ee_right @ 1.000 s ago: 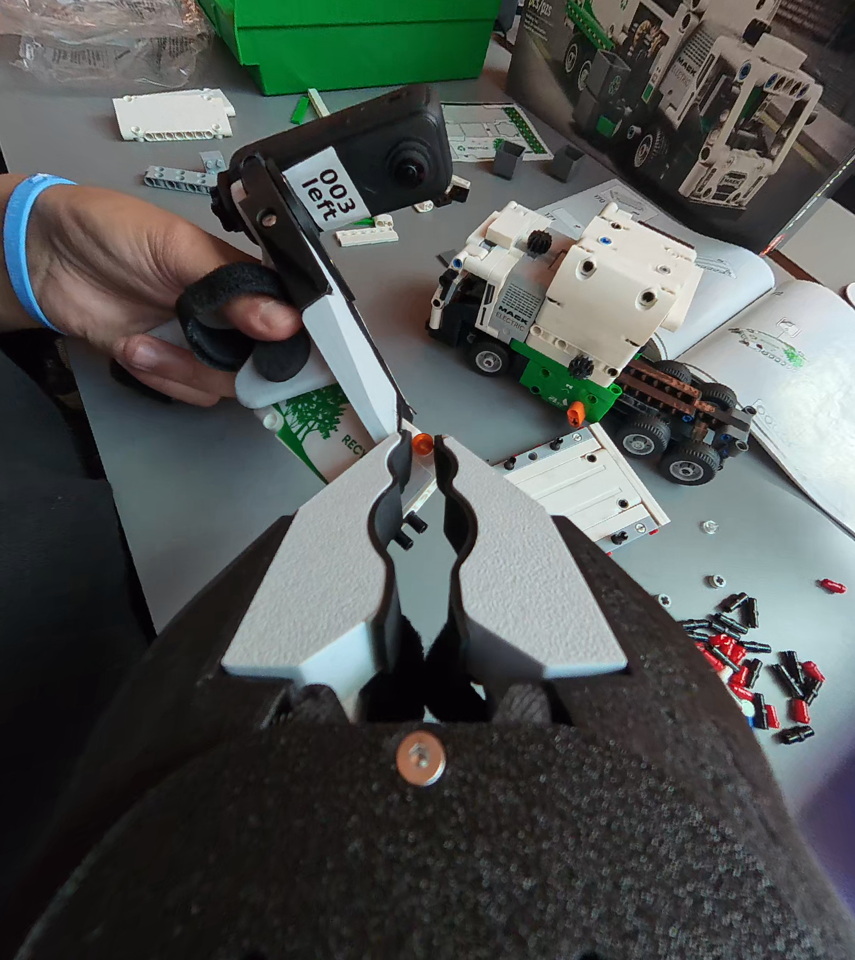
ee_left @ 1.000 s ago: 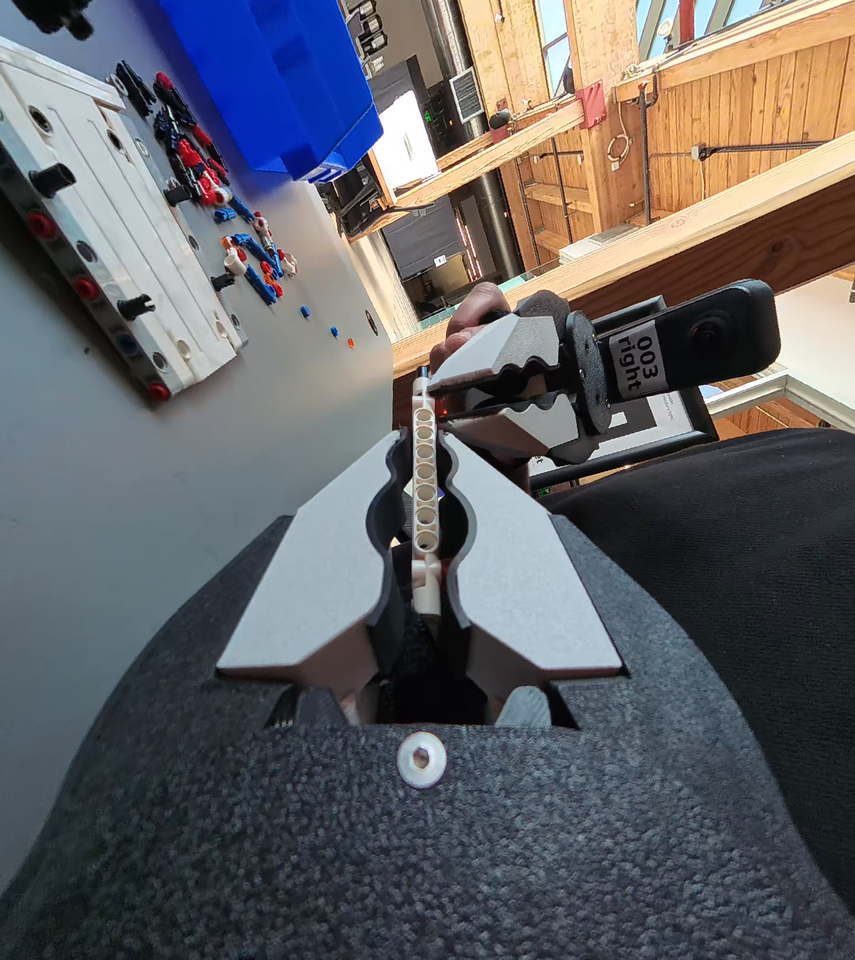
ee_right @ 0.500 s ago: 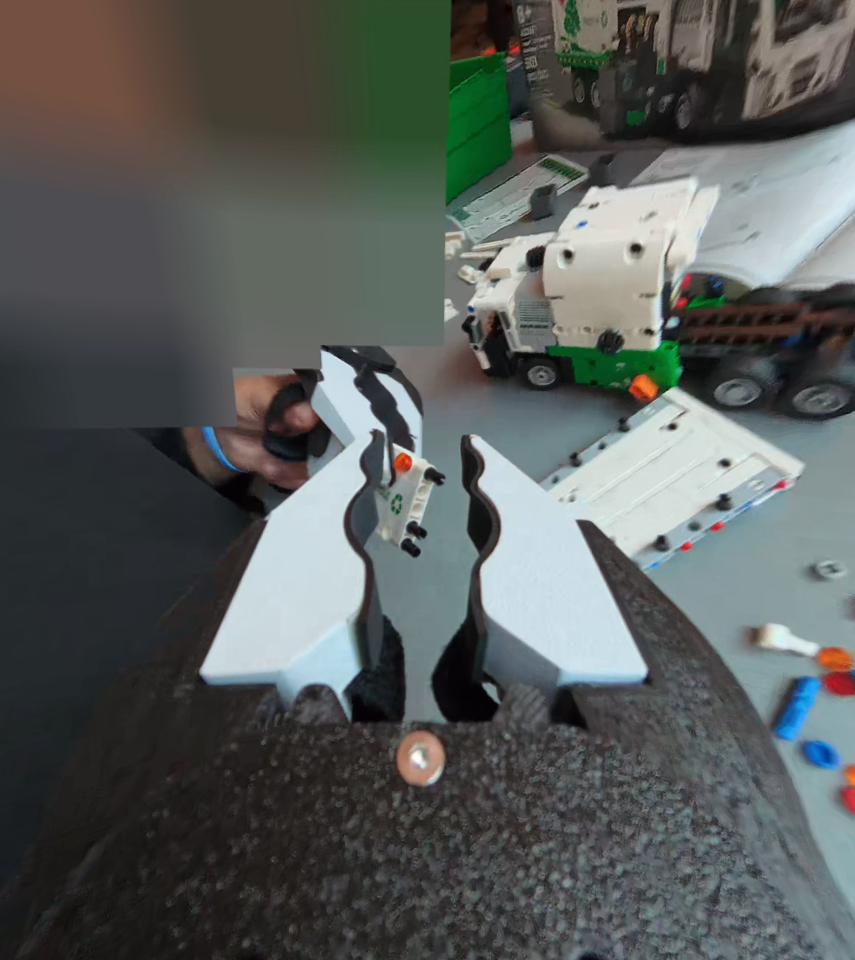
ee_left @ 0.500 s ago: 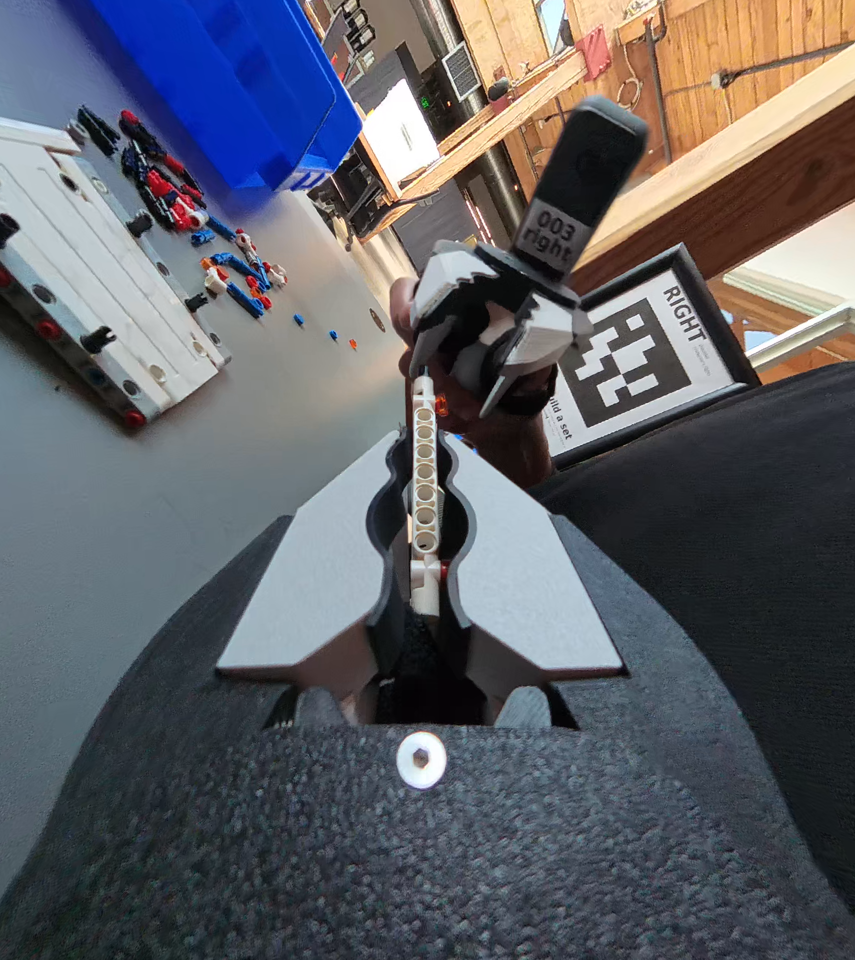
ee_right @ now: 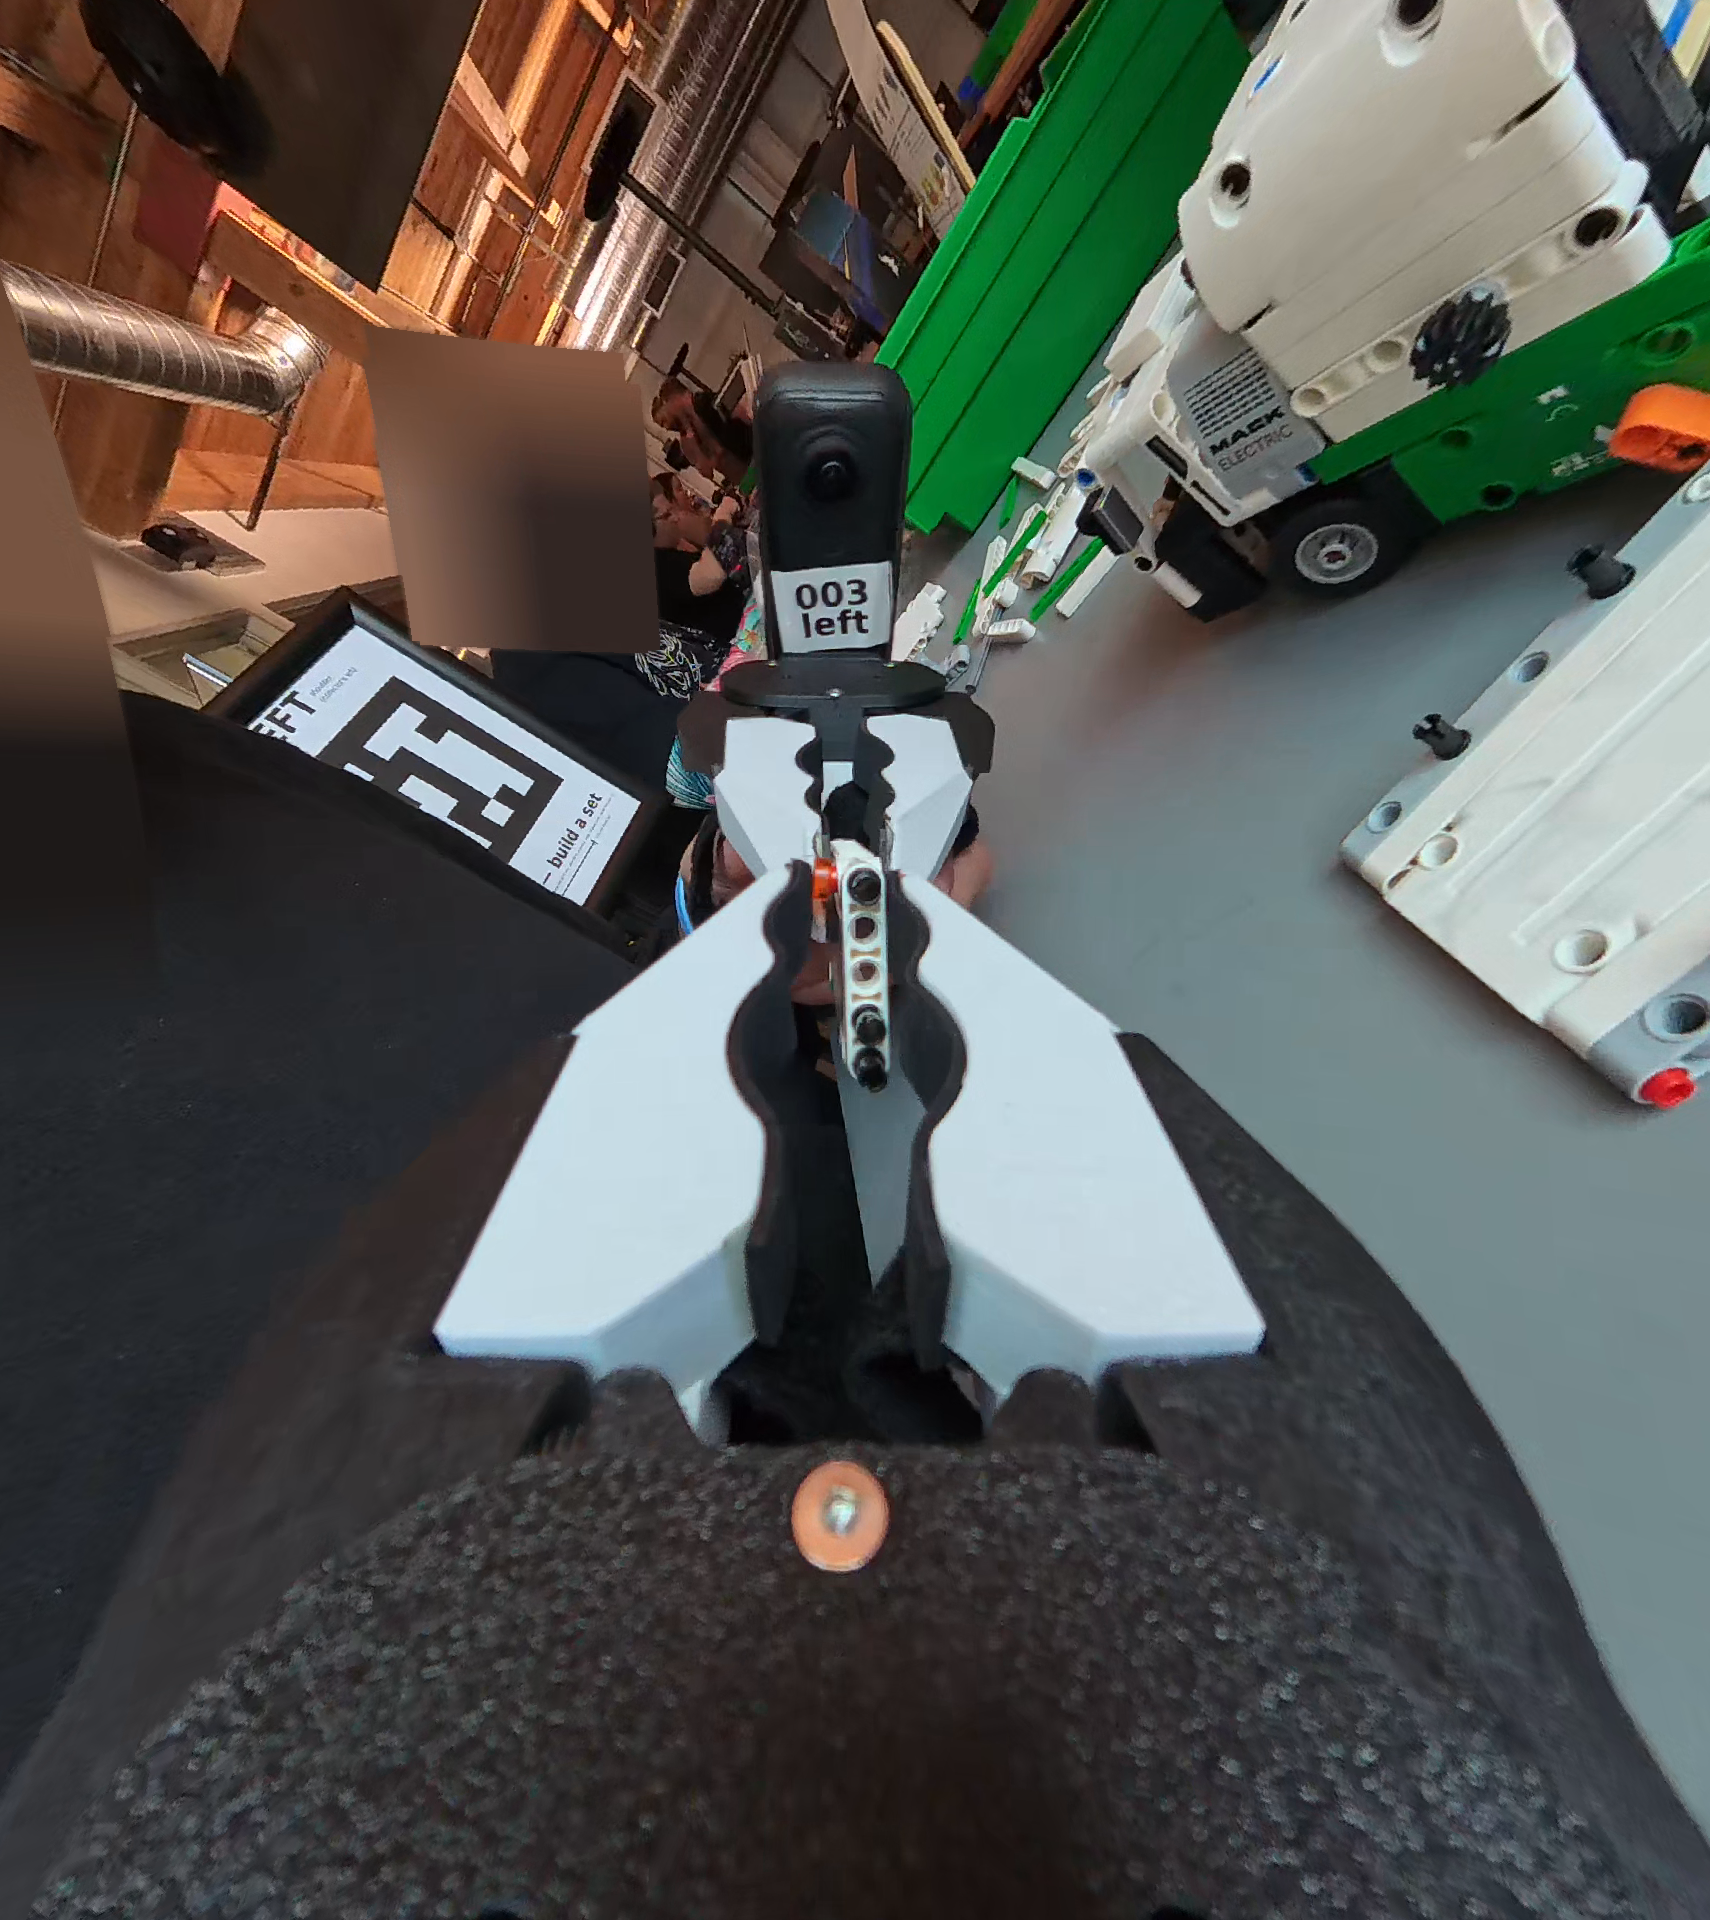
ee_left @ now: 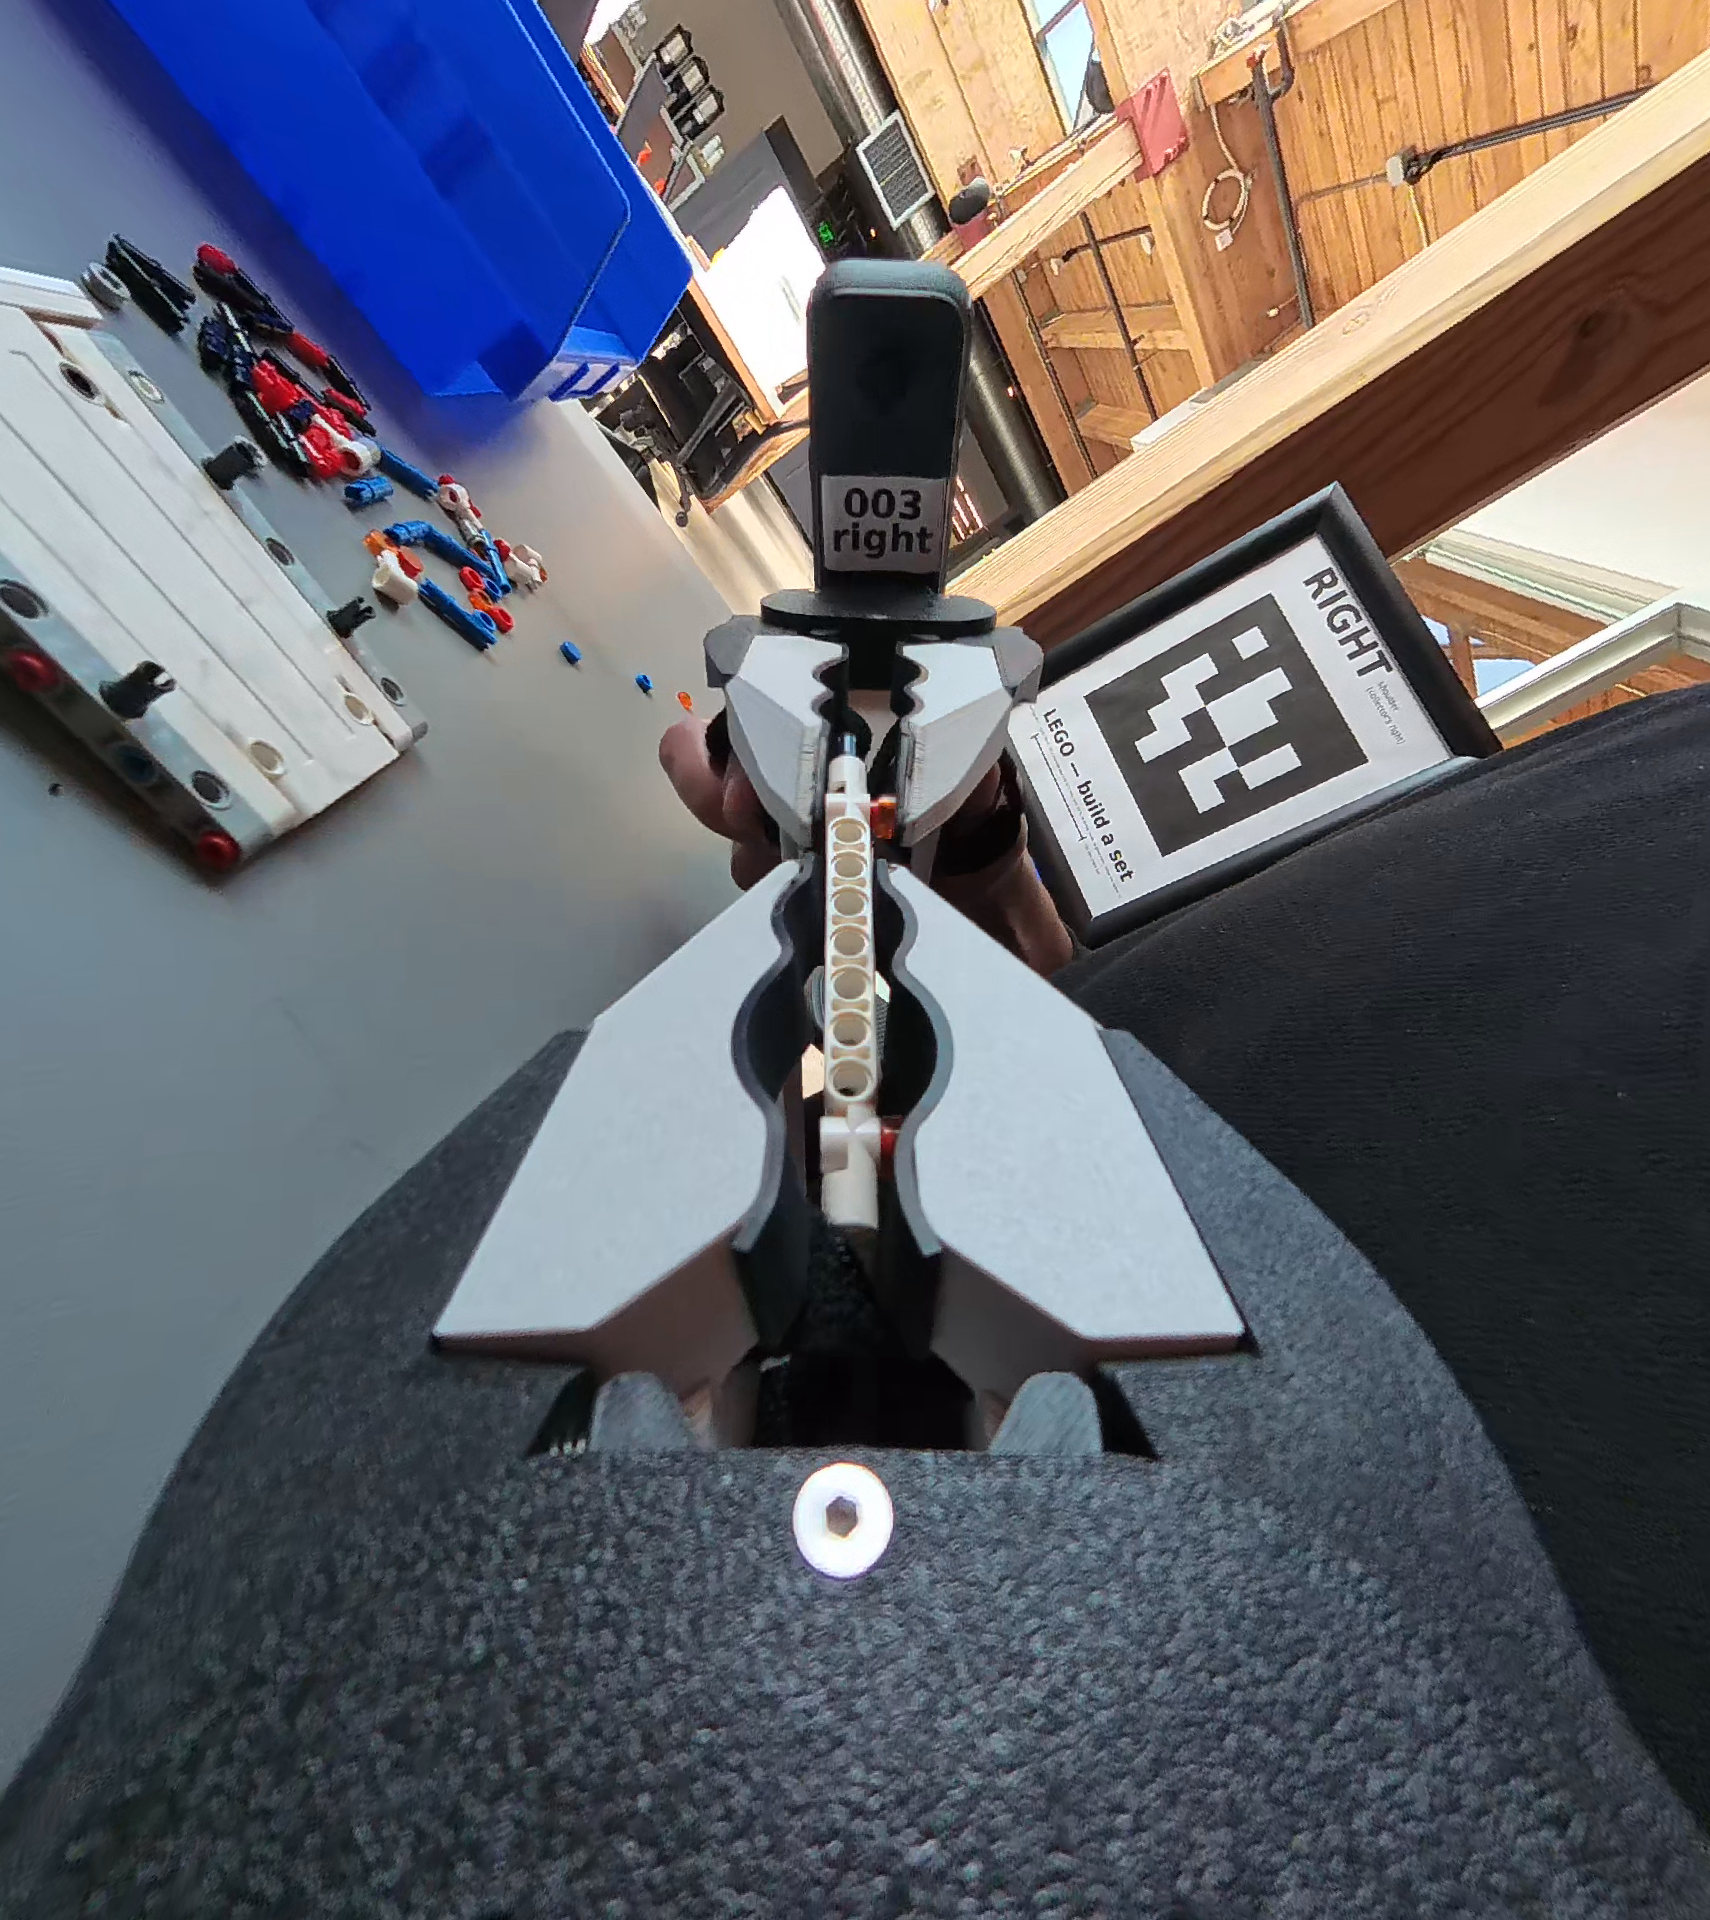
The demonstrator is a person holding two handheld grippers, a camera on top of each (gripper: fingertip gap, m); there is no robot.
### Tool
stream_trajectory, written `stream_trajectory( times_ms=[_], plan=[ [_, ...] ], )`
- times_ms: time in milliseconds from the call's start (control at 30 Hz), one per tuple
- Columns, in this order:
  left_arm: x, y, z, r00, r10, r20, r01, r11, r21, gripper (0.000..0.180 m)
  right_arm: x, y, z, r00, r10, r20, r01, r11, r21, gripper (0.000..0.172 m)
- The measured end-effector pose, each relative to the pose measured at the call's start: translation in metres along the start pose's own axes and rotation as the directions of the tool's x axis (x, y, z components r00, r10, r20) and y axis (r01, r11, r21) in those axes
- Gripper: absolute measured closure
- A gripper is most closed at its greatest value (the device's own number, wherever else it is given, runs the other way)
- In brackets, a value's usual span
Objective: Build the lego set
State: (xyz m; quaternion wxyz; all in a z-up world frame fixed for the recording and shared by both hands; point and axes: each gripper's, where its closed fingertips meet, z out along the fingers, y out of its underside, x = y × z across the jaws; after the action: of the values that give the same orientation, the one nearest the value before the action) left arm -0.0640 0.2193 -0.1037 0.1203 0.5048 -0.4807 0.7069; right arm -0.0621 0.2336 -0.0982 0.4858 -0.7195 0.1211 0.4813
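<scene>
Held above the grey table [ee_left: 207, 1039], tip to tip. In the left tongs [ee_left: 846, 883], narrowly open: a white holed beam [ee_left: 851, 966], gripped edge-on with both pads pressed on it. At the far end of this beam, the right tongs [ee_right: 856, 894], closed down to a small gap on the same piece, one fingertip against its orange stud [ee_left: 885, 802]. Near on the table: a white panel [ee_right: 1609, 790] with black pins, a white and green toy truck [ee_right: 1402, 312], loose small pieces [ee_left: 311, 416] and a blue bin [ee_left: 415, 156].
</scene>
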Motion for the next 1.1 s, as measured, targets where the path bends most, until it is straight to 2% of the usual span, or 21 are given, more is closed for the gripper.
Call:
stream_trajectory(
  times_ms=[167, 333, 467, 533, 567, 700, 767, 900, 967, 1100],
  plan=[
    [0.002, 0.002, 0.001, 1.0, -0.004, -0.022, 0.004, 1.0, -0.015, 0.175, -0.001, 0.004, -0.001, 1.0, -0.027, 0.006, 0.027, 0.999, -0.02, 0.162],
    [0.002, 0.004, 0.002, 0.999, 0.053, 0.002, -0.053, 0.998, -0.036, 0.174, -0.002, 0.006, -0.002, 0.996, 0.067, 0.054, -0.066, 0.998, -0.017, 0.163],
    [-0.001, 0.001, 0.0, 1.0, 0.005, -0.007, -0.005, 1.0, -0.028, 0.175, 0.001, 0.003, 0.0, 0.993, 0.098, 0.072, -0.1, 0.995, 0.022, 0.162],
    [0.001, -0.003, -0.003, 1.0, 0.006, -0.011, -0.006, 1.0, -0.014, 0.175, -0.002, -0.002, -0.005, 0.989, 0.099, 0.111, -0.103, 0.994, 0.036, 0.142],
    [0.001, -0.004, -0.005, 1.0, 0.002, -0.018, -0.002, 1.0, -0.01, 0.175, -0.002, -0.004, -0.008, 0.989, 0.092, 0.117, -0.097, 0.994, 0.04, 0.139],
    [0.001, -0.009, -0.015, 0.998, -0.054, -0.044, 0.055, 0.998, 0.021, 0.175, 0.006, 0.005, -0.012, 0.999, -0.025, 0.02, 0.026, 0.999, -0.042, 0.145],
    [0.003, -0.008, -0.017, 0.995, -0.072, -0.066, 0.073, 0.997, 0.012, 0.175, 0.001, 0.01, -0.006, 0.998, -0.031, 0.046, 0.035, 0.996, -0.083, 0.144],
    [0.005, -0.001, -0.015, 0.997, -0.05, -0.058, 0.048, 0.998, -0.034, 0.175, 0.0, 0.011, 0.002, 0.996, -0.01, 0.084, 0.017, 0.996, -0.082, 0.155],
    [0.004, 0.001, -0.014, 0.999, -0.025, -0.035, 0.023, 0.999, -0.047, 0.175, -0.002, 0.015, 0.004, 0.994, -0.005, 0.109, 0.016, 0.995, -0.099, 0.165],
    [-0.002, 0.005, -0.014, 0.989, 0.127, 0.068, -0.119, 0.987, -0.112, 0.172, 0.002, 0.021, 0.005, 0.996, 0.01, 0.091, 0.001, 0.993, -0.12, 0.166]
  ],
)
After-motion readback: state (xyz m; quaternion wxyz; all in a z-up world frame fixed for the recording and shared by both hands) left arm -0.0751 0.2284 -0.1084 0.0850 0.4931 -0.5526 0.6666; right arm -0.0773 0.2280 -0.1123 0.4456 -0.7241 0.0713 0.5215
